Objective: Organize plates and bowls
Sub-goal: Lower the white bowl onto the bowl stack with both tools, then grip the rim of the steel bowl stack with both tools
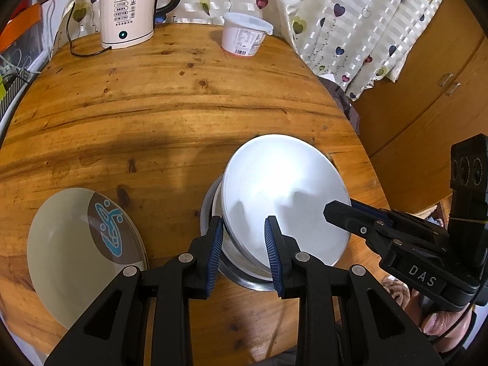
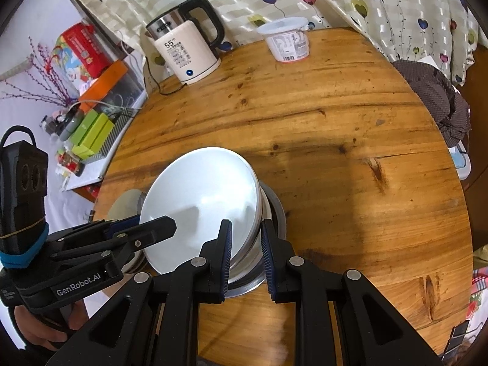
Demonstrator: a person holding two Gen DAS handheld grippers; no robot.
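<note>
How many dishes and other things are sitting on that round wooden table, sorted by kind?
White bowls, stacked, held at the rim by both grippers: at least 2, exact number unclear
Metal bowl under them: 1
Cream plate with a blue pattern: 1
Kettle: 1
Lidded plastic tub: 1
Total: at least 6

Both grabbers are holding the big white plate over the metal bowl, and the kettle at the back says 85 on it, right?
Almost. The kettle says 55, not 85; the left wrist view shows it clearly. The rest holds: the left gripper and right gripper each grip the white plate by its rim, over the metal bowl.
</note>
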